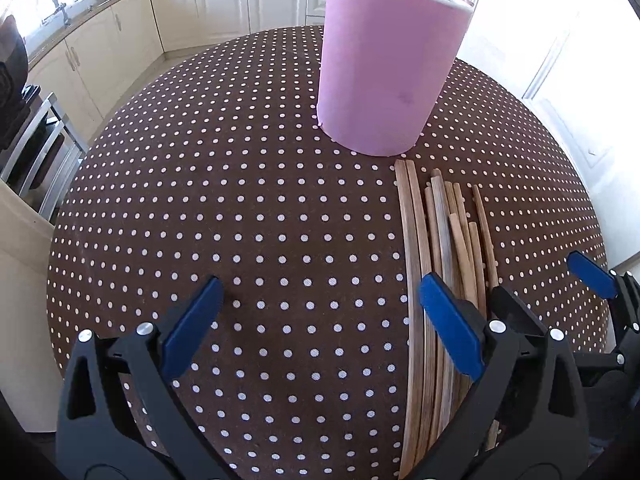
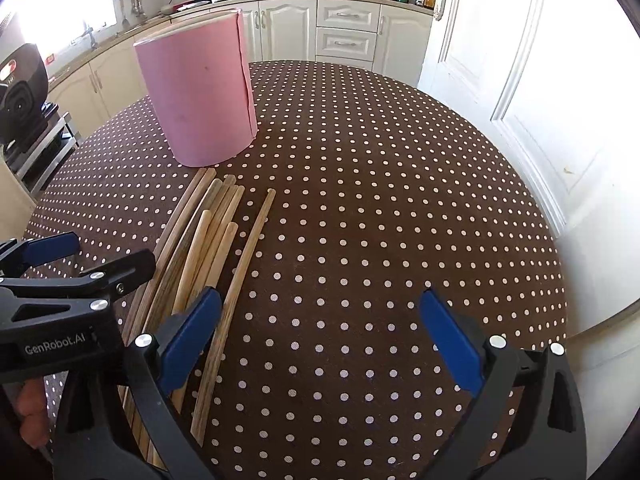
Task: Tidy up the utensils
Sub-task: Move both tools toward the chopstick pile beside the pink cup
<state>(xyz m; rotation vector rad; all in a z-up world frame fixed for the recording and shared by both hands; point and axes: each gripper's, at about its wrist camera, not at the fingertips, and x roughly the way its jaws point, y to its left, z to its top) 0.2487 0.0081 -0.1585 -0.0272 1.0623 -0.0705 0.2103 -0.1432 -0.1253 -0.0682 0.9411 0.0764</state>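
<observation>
Both sets of fingers are spread wide, nothing gripped: left gripper [image 1: 320,320], right gripper [image 2: 320,324]. Between them the chopsticks [image 2: 208,240] are fanned flat on the dotted worktop [image 2: 360,200]. 1 stick should be pinched mid-length. Beyond, the pink holder [image 1: 384,64] stands upright; open room lies rightward.

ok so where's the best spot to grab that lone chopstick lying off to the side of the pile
Grip the lone chopstick around its middle, coming straight down with the right gripper, fingers either side across its width. It lies flat on the tablecloth, apart from the chopstick pile, so both sides are clear there.
</observation>
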